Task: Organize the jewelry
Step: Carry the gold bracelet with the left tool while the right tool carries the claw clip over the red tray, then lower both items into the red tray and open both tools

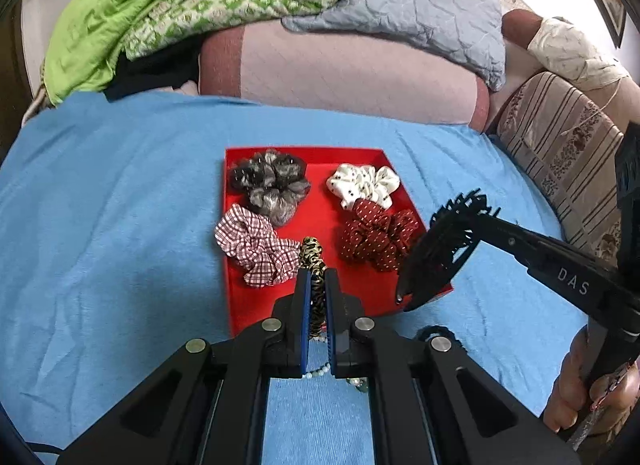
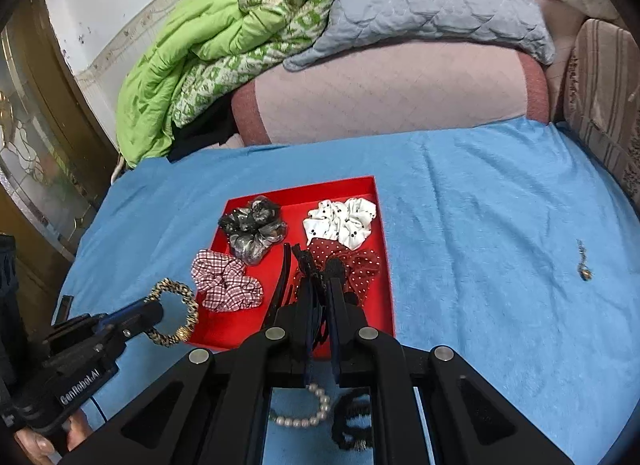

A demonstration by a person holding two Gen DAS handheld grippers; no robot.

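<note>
A red tray (image 1: 320, 221) (image 2: 288, 205) lies on the blue cloth and holds several scrunchies: grey (image 1: 270, 185), white dotted (image 1: 362, 183), red checked (image 1: 256, 249) and dark red dotted (image 1: 374, 241). My left gripper (image 1: 317, 277) (image 2: 160, 311) is shut on a leopard-print hair tie (image 1: 314, 261) (image 2: 174, 311) over the tray's near left part. My right gripper (image 2: 320, 285) (image 1: 416, 285) is shut on a black hair claw clip (image 1: 452, 229) (image 2: 298, 277) above the tray's near right corner.
A pearl bracelet (image 2: 308, 413) and a black lace hair tie (image 2: 352, 417) lie on the blue cloth (image 2: 480, 245) near me. A small earring (image 2: 584, 261) lies at the right. Folded quilts and pillows (image 2: 380, 89) are piled behind.
</note>
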